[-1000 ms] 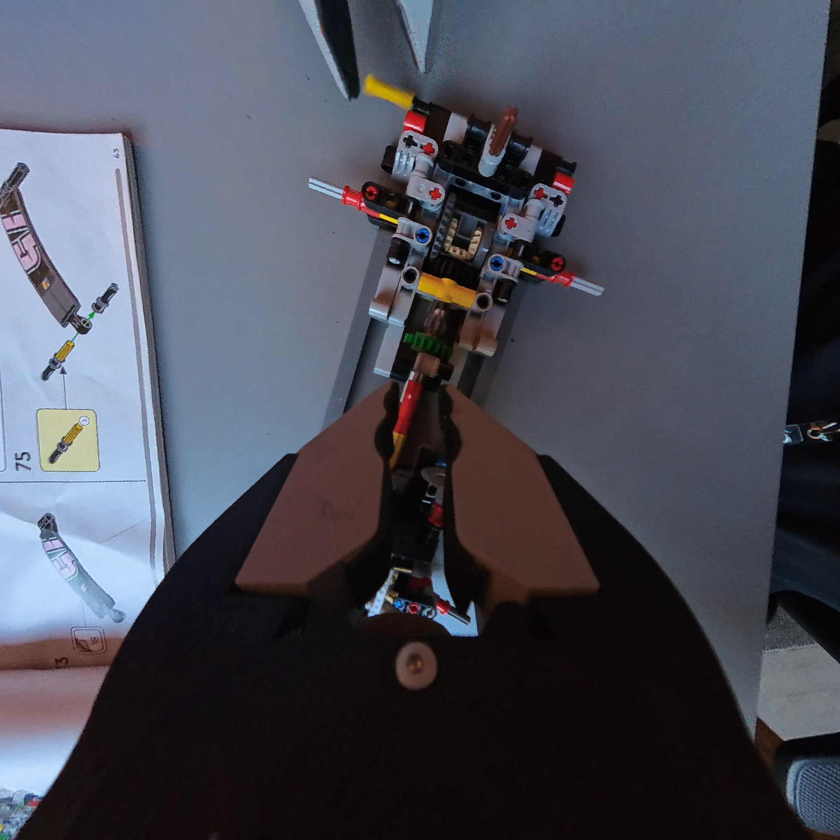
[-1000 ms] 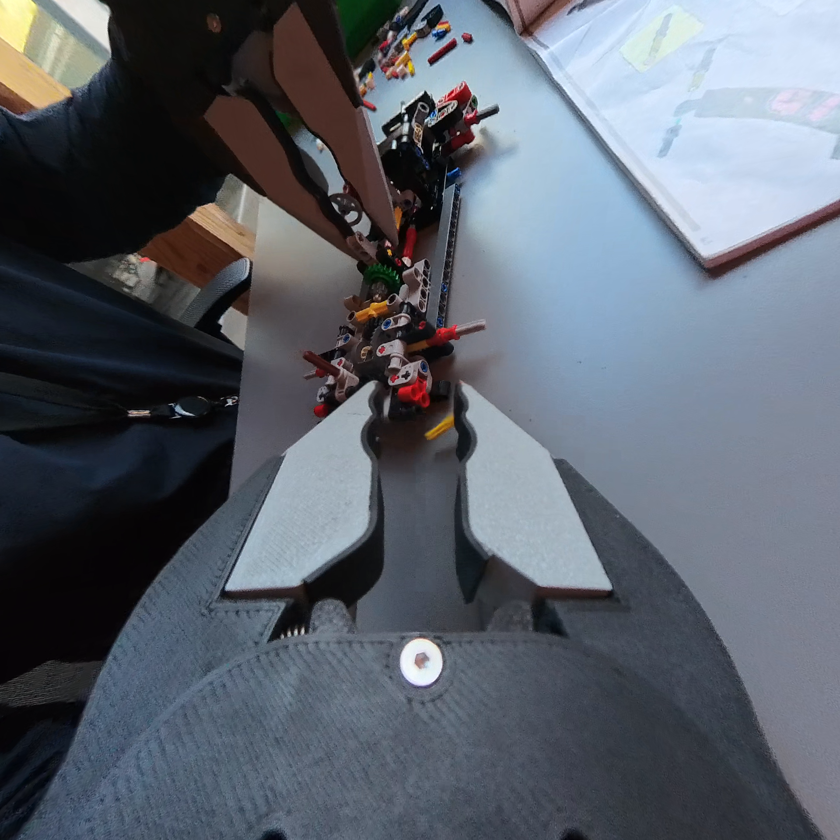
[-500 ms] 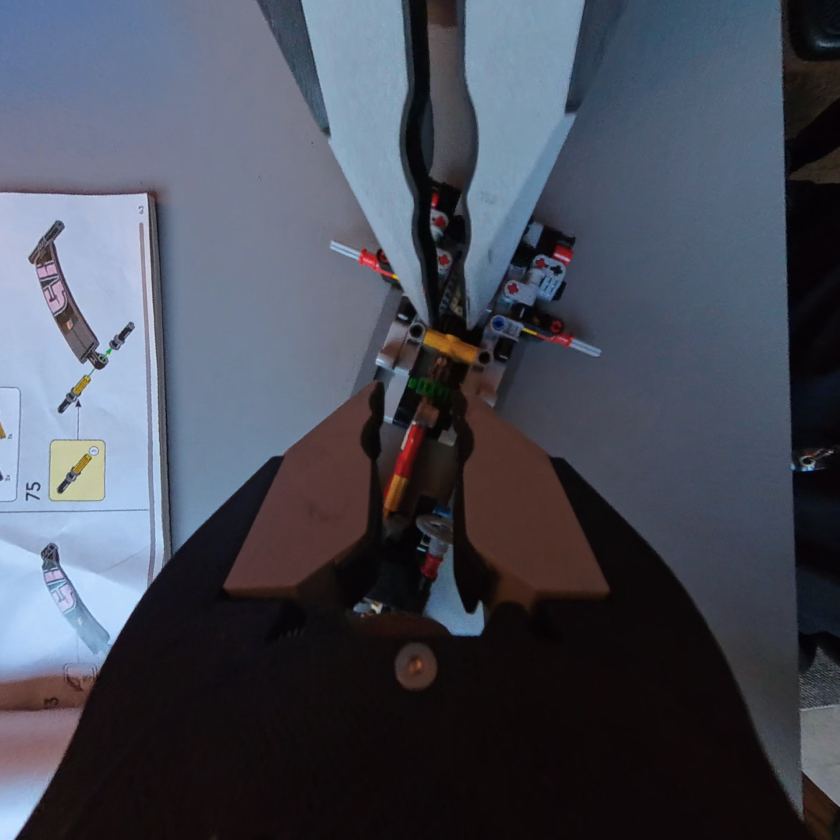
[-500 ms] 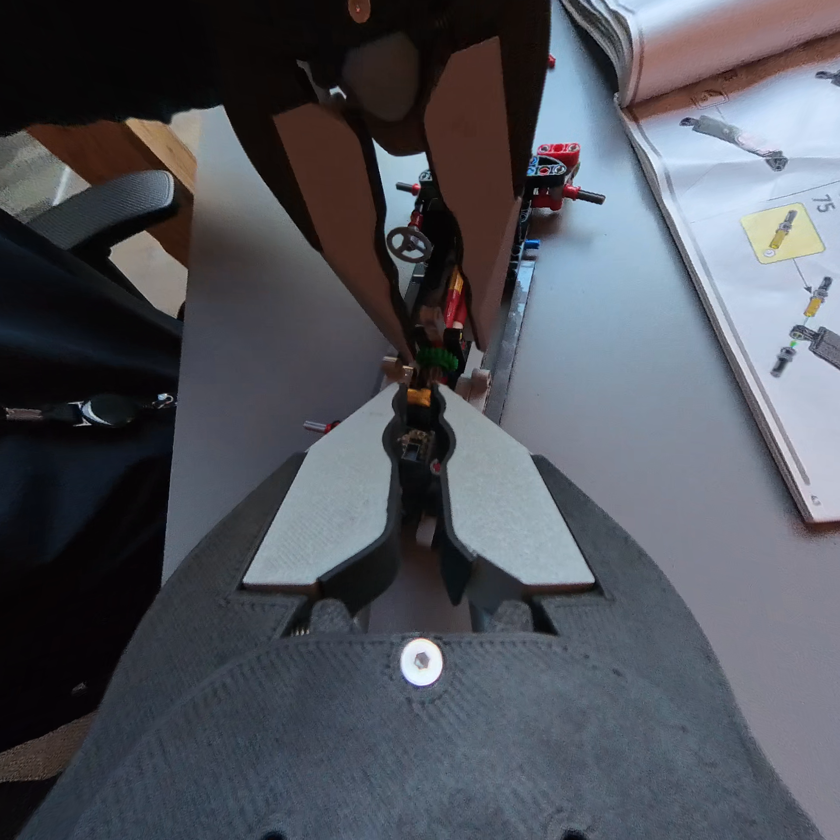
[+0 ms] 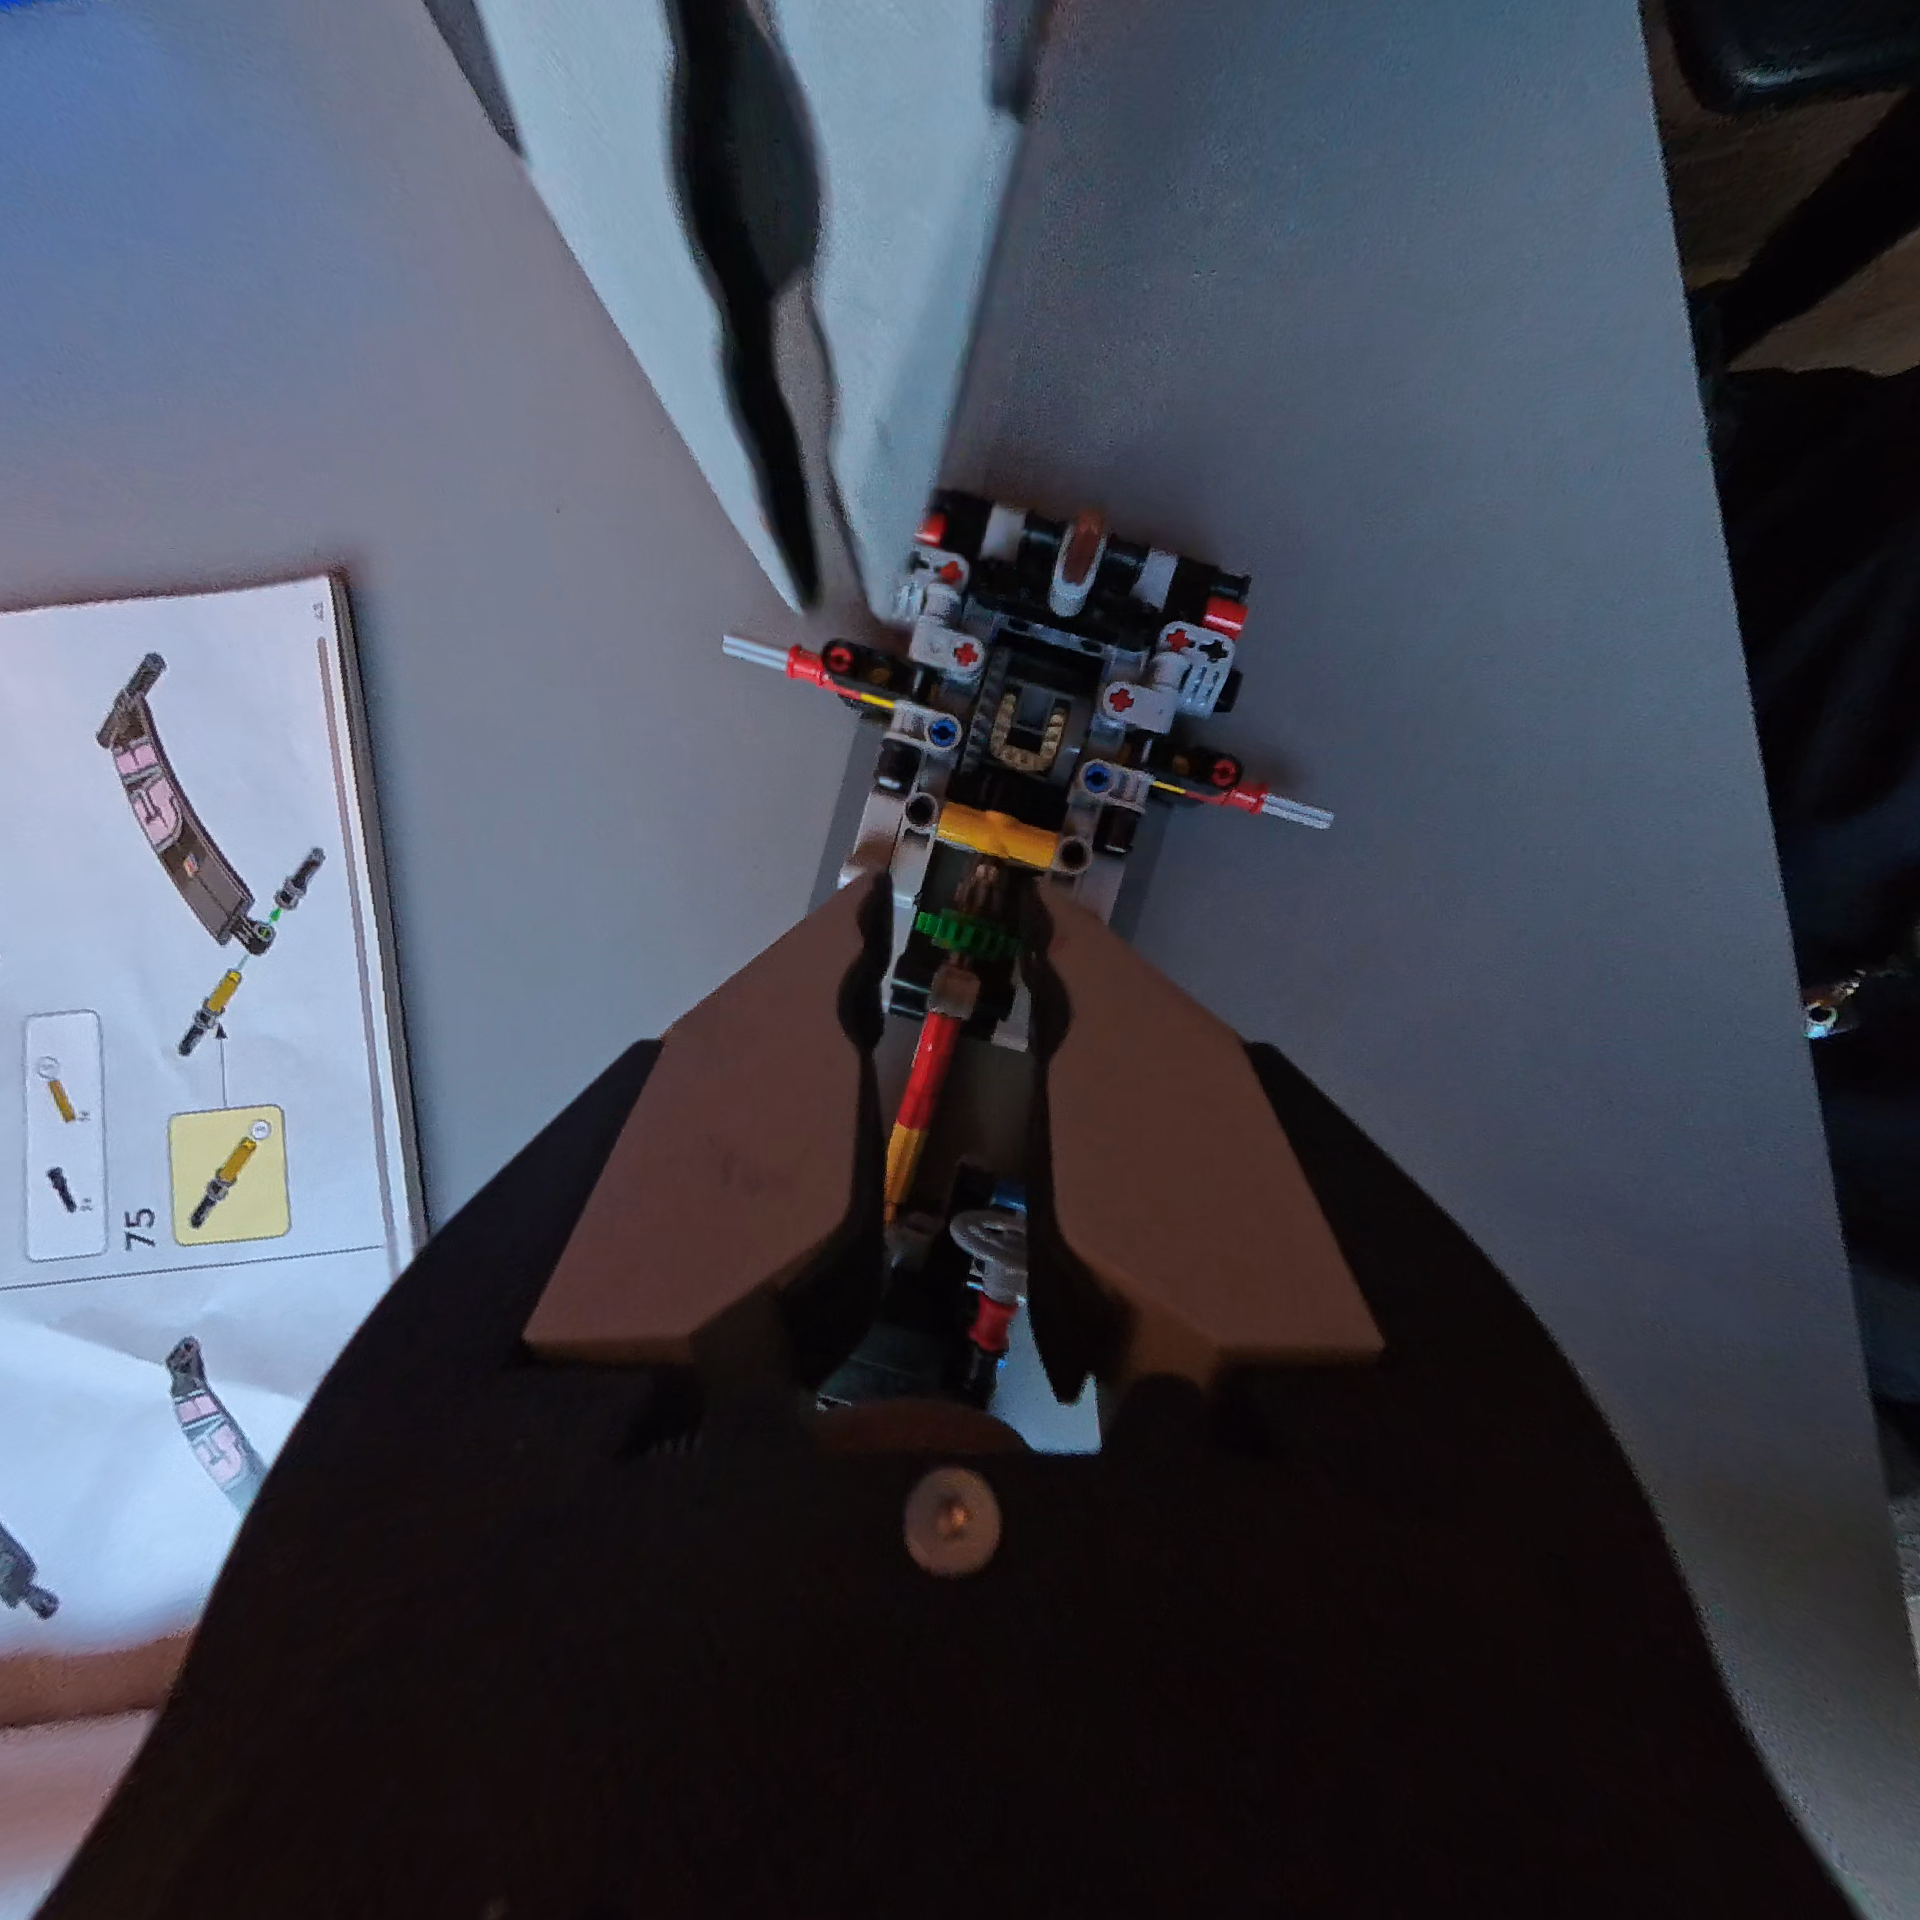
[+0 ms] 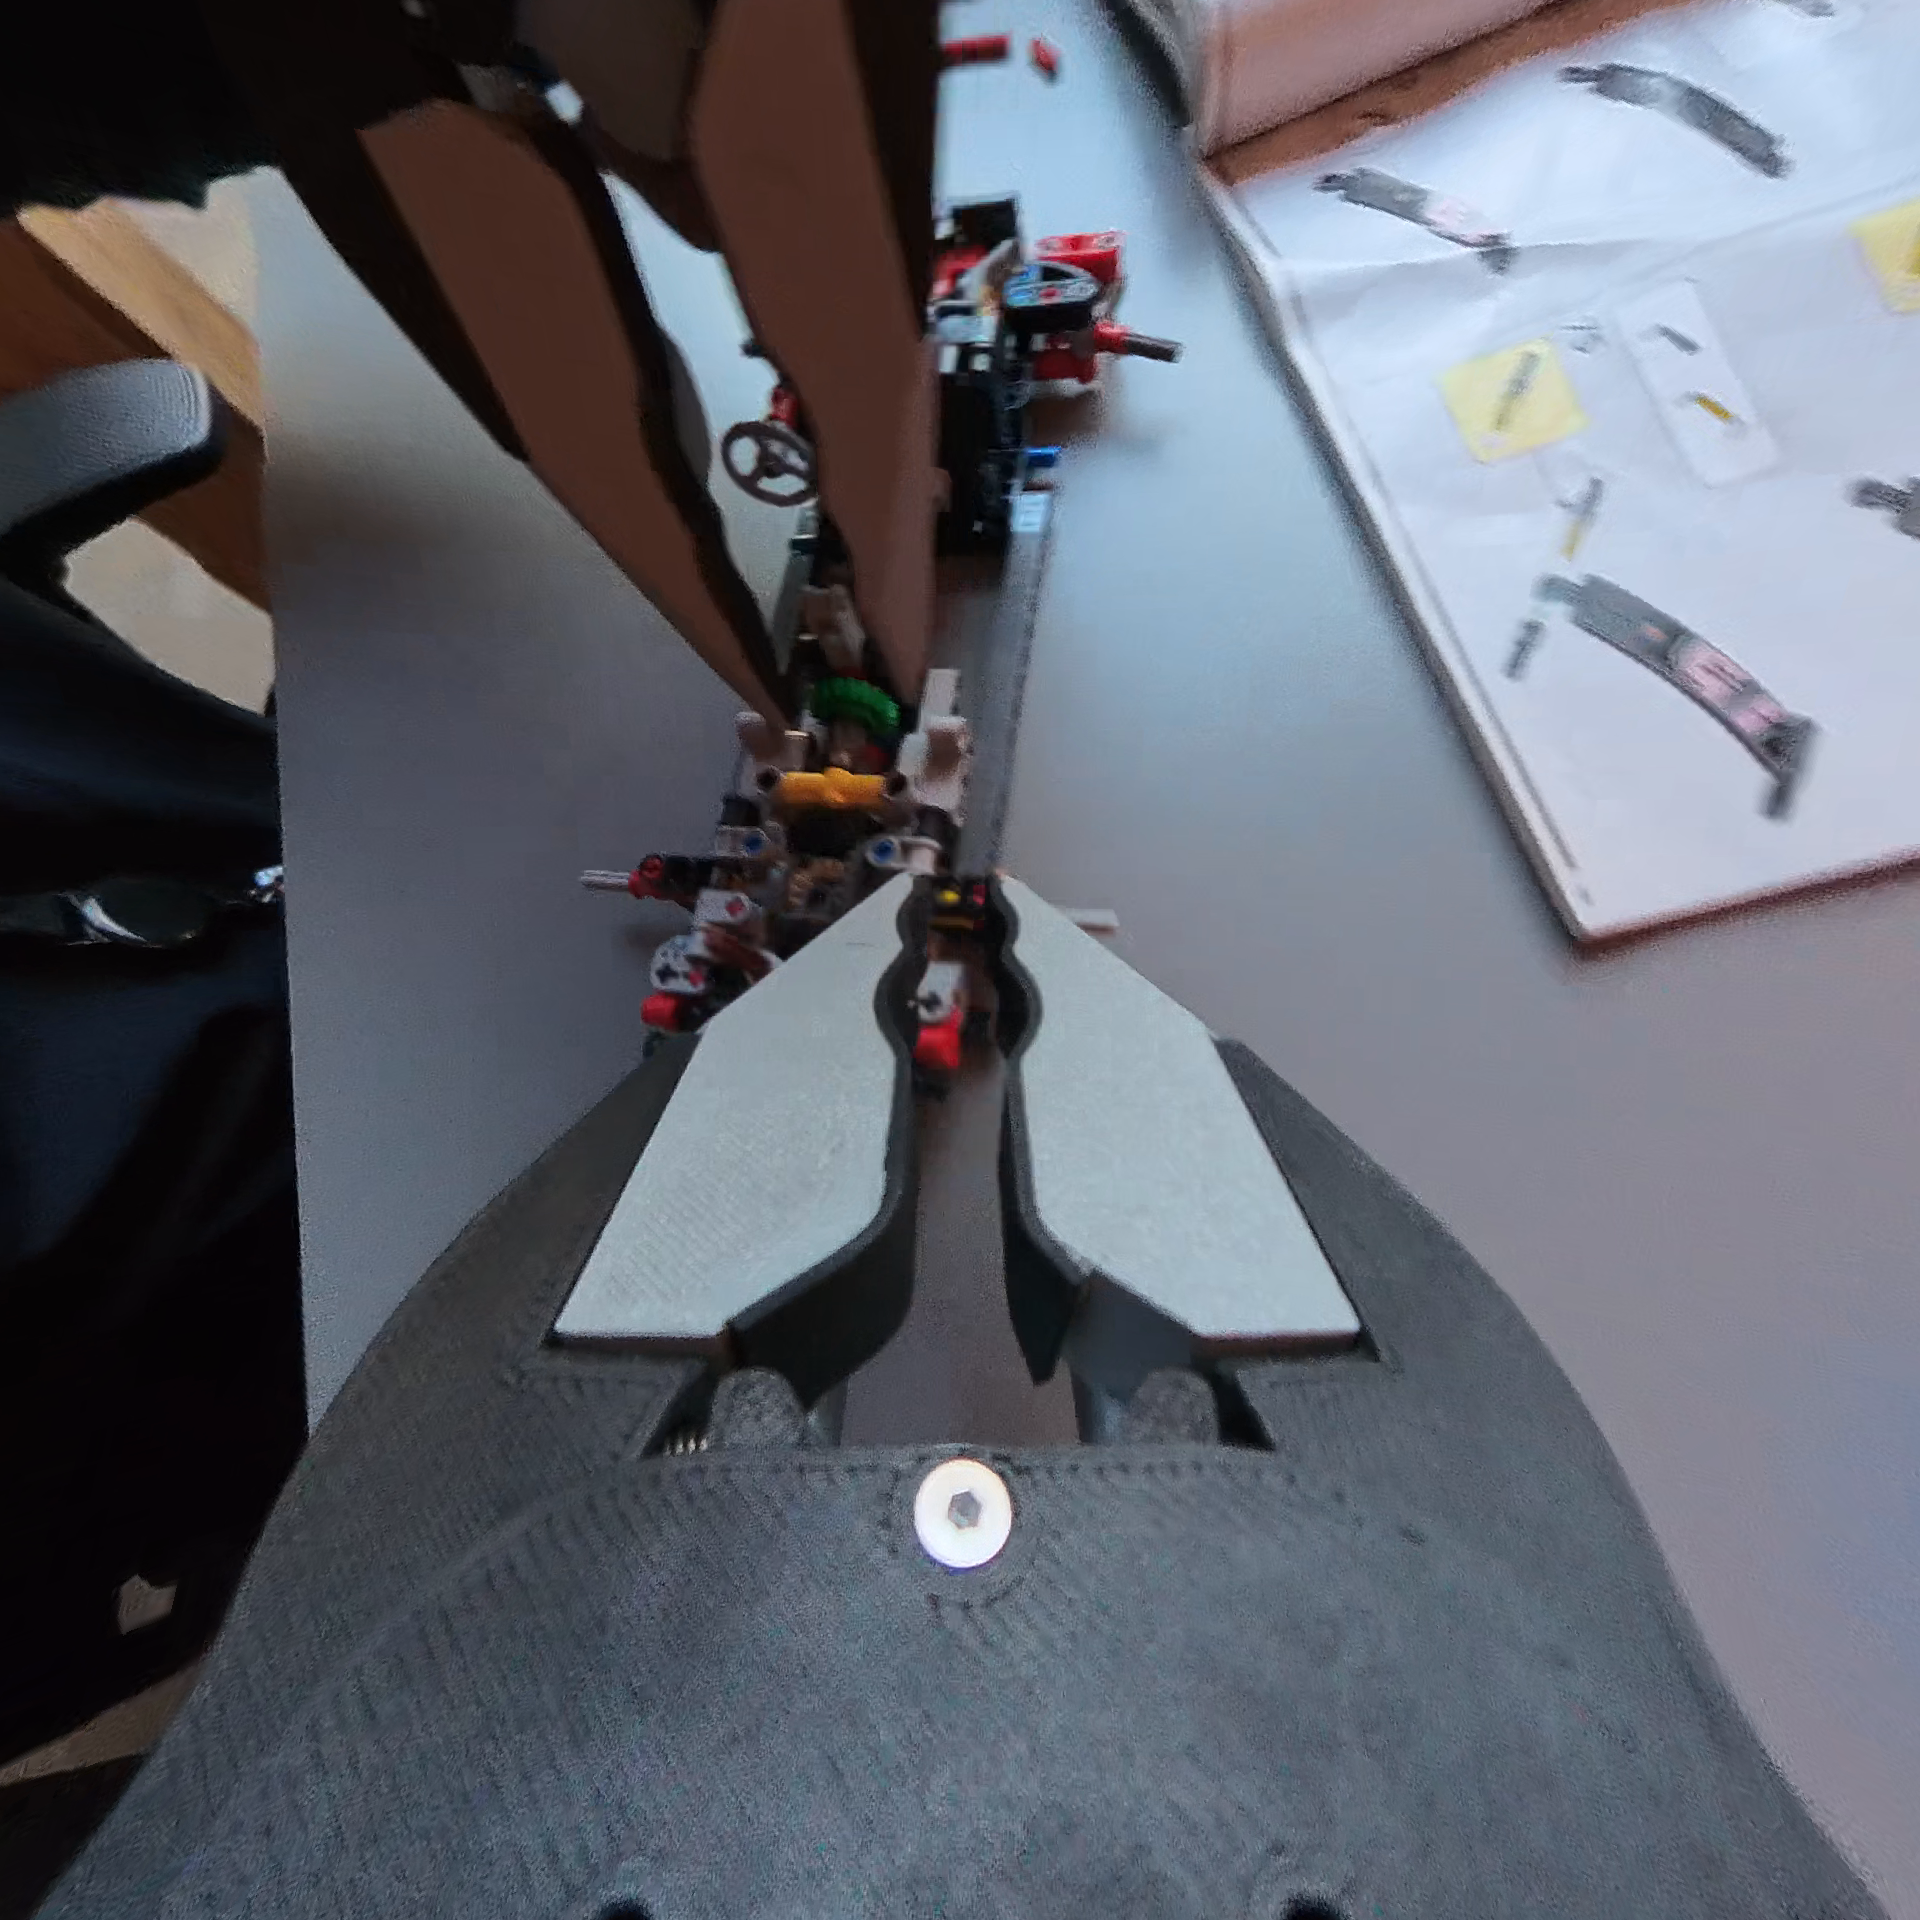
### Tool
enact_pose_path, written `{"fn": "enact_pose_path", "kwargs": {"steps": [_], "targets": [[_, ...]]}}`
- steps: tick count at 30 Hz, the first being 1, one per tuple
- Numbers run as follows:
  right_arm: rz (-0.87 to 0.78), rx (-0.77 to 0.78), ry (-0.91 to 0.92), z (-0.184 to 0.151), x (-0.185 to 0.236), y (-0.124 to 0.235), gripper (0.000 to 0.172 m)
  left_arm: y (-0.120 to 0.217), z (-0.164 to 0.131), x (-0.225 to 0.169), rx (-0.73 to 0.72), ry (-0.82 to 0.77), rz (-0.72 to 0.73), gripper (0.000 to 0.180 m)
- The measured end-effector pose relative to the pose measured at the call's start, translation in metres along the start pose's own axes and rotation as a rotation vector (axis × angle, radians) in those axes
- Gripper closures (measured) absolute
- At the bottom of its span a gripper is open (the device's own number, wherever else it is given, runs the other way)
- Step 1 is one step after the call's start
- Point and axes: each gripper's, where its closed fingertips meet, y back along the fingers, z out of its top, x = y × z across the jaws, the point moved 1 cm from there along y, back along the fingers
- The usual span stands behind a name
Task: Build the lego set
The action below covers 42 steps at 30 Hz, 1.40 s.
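In the left wrist view an open instruction booklet (image 5: 187, 935) lay at the left on the grey bench (image 5: 1403, 520). Right of it, in the middle, the long brick model (image 5: 1049, 717) ran away from the camera. The left tool (image 5: 956, 899) straddled the model, its brown fingers (image 5: 748, 1122) clenched on the narrow frame beside the green gear (image 5: 966, 930). The right tool (image 6: 951, 896) showed there only as a blur from above, its tips by the model's left axle; what they held could not be told from that view.

The right wrist view, looking the opposite way, showed a chair (image 6: 104, 436) at the far left. It also showed the right tool's grey fingers almost together, with a small piece (image 6: 947, 900), dark with a yellow spot, between the tips. The model's red far end (image 6: 1070, 281) showed here too, hidden in the left view.
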Motion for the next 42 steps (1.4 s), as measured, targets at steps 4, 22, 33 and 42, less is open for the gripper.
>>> {"fn": "enact_pose_path", "kwargs": {"steps": [4, 22, 33, 42], "targets": [[-0.027, -0.093, -0.121, -0.011, -0.027, 0.036, 0.16, -0.003, -0.001, -0.002, 0.062, -0.058, 0.003, 0.164], [-0.029, 0.024, 0.087, 0.011, 0.039, -0.013, 0.142, -0.014, -0.006, -0.007, 0.141, -0.093, -0.022, 0.174], [-0.113, 0.11, 0.012, 0.007, 0.037, -0.039, 0.13, -0.015, -0.005, -0.005, 0.128, -0.101, -0.011, 0.174], [-0.201, 0.132, 0.028, 0.006, 0.031, -0.039, 0.126, -0.015, -0.005, -0.005, 0.108, -0.103, -0.013, 0.174]]}}
